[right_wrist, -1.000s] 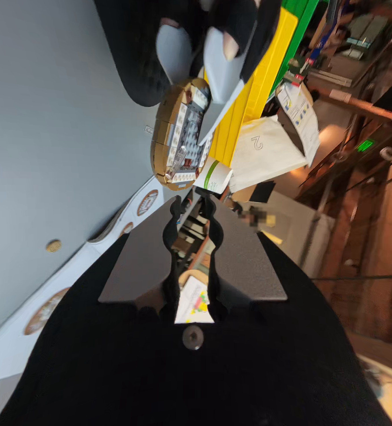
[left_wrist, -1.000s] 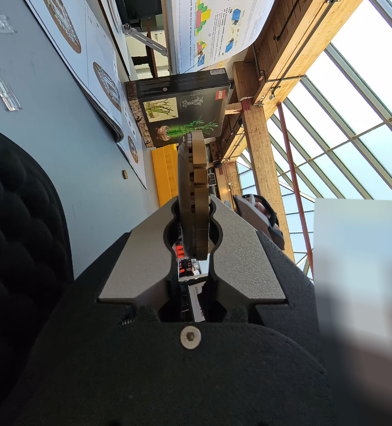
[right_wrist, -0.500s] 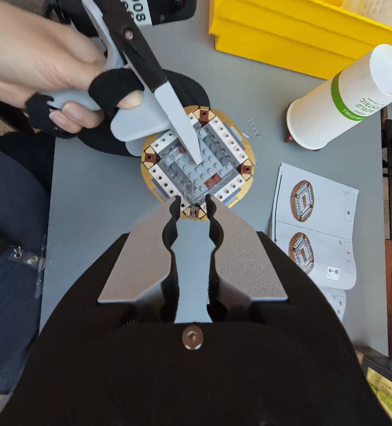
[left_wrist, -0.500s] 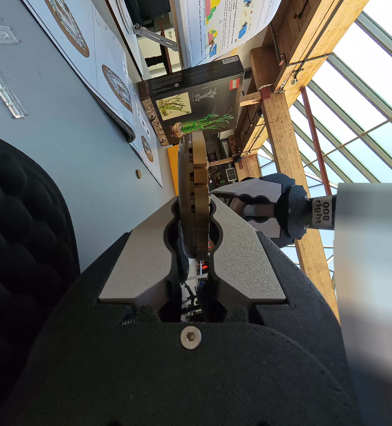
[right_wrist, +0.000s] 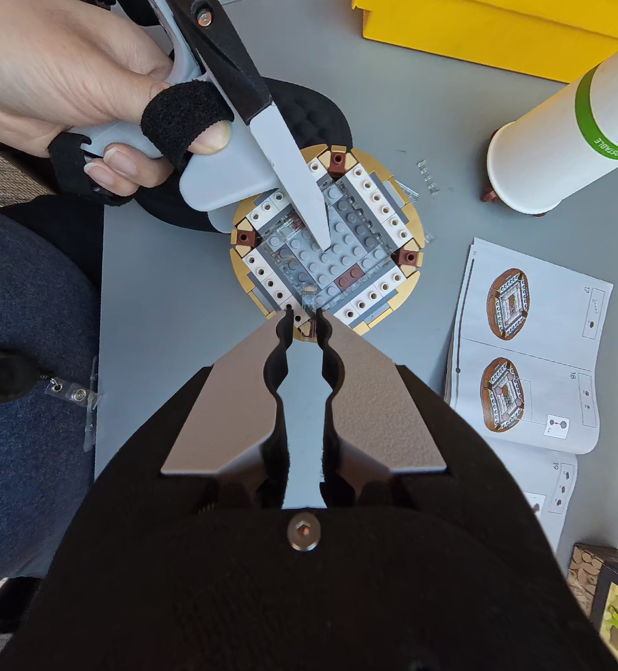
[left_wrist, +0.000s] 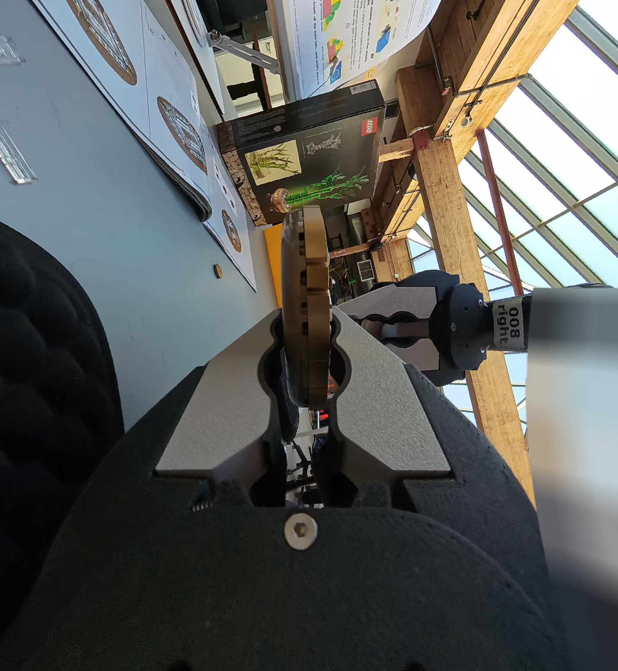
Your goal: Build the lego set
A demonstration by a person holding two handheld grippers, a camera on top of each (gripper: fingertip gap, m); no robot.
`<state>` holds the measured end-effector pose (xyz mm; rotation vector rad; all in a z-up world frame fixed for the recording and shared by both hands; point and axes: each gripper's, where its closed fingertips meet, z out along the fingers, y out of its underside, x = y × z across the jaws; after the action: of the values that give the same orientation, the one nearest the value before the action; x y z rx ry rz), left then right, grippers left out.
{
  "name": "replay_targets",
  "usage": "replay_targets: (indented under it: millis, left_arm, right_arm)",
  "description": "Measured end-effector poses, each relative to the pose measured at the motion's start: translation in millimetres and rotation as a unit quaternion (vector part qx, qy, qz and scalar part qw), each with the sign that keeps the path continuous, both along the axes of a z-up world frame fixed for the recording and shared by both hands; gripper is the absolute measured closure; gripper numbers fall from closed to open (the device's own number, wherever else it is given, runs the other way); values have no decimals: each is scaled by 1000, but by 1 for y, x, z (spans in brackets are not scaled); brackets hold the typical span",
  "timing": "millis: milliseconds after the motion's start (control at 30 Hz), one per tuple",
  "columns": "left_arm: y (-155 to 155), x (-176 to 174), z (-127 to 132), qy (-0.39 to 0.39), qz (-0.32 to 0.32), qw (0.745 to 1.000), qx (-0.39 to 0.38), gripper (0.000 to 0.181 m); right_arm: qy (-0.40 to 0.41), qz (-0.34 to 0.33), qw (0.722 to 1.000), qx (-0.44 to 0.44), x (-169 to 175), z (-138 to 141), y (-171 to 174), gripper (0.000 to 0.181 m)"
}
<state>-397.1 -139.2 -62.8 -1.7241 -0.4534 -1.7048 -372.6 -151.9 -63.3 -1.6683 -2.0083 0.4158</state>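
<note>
**Round base clamped by left gripper; right gripper parted at its near rim**

The left gripper [left_wrist: 305, 326] was clenched on the round lego base [left_wrist: 304, 301], which stood edge-on between its jaws at the centre of the left wrist view, the tan rim rising above the fingertips. The right gripper [left_wrist: 394, 321] showed just right of the base in that view.

In the right wrist view, the right gripper [right_wrist: 302, 312] had its jaws parted with a narrow gap between them, the tips meeting the near edge of the base [right_wrist: 327, 247] at frame centre. Whether a small clear piece [right_wrist: 309, 301] at that edge was gripped could not be told. The base's studded face showed grey plates ringed by white bricks and brown corner pieces. A hand [right_wrist: 64, 80] in the upper left of the frame held the left gripper, one finger lying across the base's face.

An instruction booklet [right_wrist: 532, 348] lay at right, a white cup [right_wrist: 561, 138] at upper right and a yellow bin [right_wrist: 482, 32] along the top, all on the grey table [right_wrist: 162, 290].
</note>
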Motion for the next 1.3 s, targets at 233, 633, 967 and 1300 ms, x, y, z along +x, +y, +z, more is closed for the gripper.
replay_targets:
  millis: [233, 633, 967, 1300]
  left_arm:
    - [0, 1, -2, -1, 0, 1000, -3, 162]
    - [21, 6, 1, 2, -20, 1000, -3, 162]
    - [106, 74, 63, 16, -172, 984, 51, 162]
    - [168, 153, 87, -82, -269, 959, 35, 162]
  right_arm:
    - [23, -42, 998, -44, 0, 4, 3, 175]
    - [54, -180, 981, -56, 6, 13, 43, 174]
    - [167, -343, 923, -51, 82, 100, 105, 174]
    - [185, -446, 872, -78, 145, 126, 153, 175]
